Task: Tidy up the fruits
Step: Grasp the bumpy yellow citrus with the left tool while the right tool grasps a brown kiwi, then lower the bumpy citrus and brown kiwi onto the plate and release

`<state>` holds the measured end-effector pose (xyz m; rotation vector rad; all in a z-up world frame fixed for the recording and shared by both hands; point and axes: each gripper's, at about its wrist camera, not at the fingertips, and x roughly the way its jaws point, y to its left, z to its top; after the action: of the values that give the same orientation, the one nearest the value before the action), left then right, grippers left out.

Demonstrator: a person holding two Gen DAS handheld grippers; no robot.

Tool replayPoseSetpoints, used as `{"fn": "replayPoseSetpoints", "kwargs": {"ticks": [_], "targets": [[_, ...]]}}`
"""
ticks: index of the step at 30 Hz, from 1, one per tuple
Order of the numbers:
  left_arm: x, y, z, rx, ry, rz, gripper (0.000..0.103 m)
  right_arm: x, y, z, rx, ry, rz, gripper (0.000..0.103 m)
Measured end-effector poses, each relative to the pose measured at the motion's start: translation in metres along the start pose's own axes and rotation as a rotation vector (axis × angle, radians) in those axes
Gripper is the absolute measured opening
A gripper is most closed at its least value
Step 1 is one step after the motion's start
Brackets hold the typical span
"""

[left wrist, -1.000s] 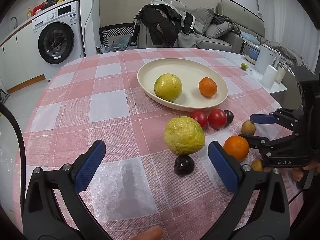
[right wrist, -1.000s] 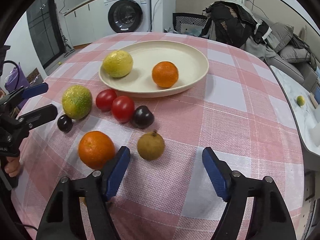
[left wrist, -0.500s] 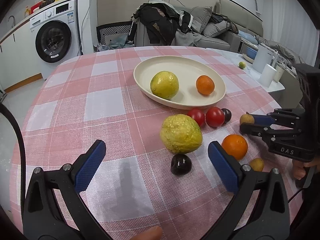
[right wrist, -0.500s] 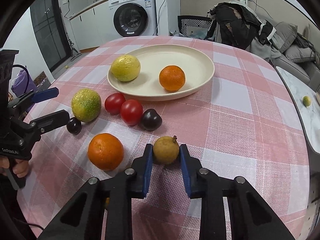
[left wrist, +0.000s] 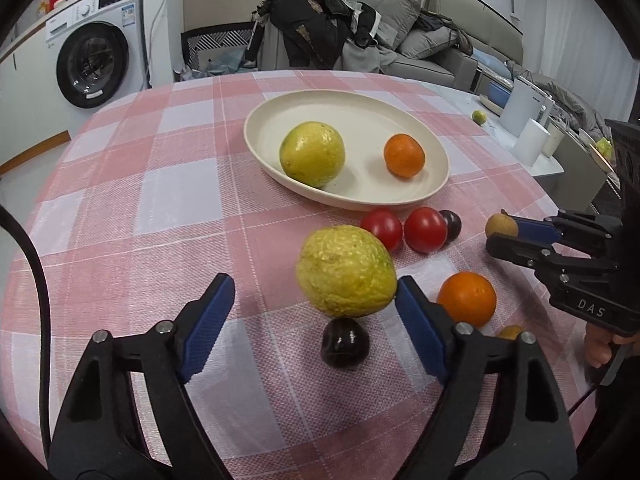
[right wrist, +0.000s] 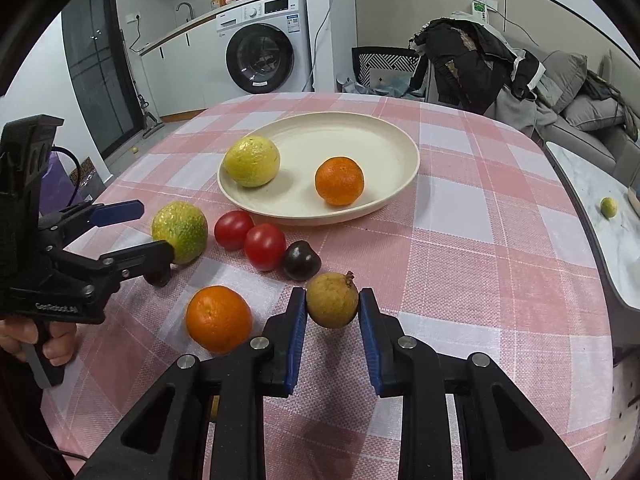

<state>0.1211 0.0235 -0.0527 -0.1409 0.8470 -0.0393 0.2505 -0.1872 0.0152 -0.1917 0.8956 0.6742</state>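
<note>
1. Your right gripper (right wrist: pixel 332 312) has its jaws clamped on the small round tan-brown fruit with a stem nub (right wrist: pixel 332 300), one blue pad on each side. From the left wrist view that fruit (left wrist: pixel 500 226) sits at the tip of the right gripper (left wrist: pixel 504 236).
2. Your left gripper (left wrist: pixel 312 312) has its jaws apart. The large bumpy yellow-green citrus (left wrist: pixel 346 270) sits between them, close against the right blue pad (left wrist: pixel 420 332); can't tell if it touches. The left pad stands clear of it.
3. A small glossy dark plum (left wrist: pixel 345 343) lies just under that citrus, between the left jaws.
4. A round orange (right wrist: pixel 218 318) lies just left of your right jaws, on the pink-and-white checked table (right wrist: pixel 460 240).
5. Ahead of the right jaws: a dark plum (right wrist: pixel 301 261), then two red tomatoes (right wrist: pixel 250 236) side by side.
6. Beyond those, the cream oval plate (right wrist: pixel 396 152) holds a yellow citrus (right wrist: pixel 251 161) and a second orange (right wrist: pixel 339 180), apart from each other.
</note>
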Motion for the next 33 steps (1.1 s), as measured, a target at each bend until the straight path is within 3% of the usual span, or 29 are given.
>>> {"fn": "replayPoseSetpoints", "kwargs": {"ticks": [3, 5, 23, 33], "targets": [[0.005, -0.001, 0.002, -0.005, 0.008, -0.034, 0.066, 0.0, 0.0, 0.0, -0.001, 0.0, 0.001, 0.027], [0.009, -0.003, 0.003, 0.003, 0.019, -0.061, 0.047, 0.0, 0.0, -0.001, -0.002, 0.001, 0.001, 0.027], [-0.011, -0.008, -0.001, 0.037, -0.064, -0.066, 0.047, -0.006, 0.002, -0.001, -0.007, -0.027, 0.0, 0.027], [-0.024, -0.002, 0.006, 0.025, -0.098, -0.062, 0.047, -0.022, -0.004, 0.005, 0.023, -0.109, 0.013, 0.027]]}}
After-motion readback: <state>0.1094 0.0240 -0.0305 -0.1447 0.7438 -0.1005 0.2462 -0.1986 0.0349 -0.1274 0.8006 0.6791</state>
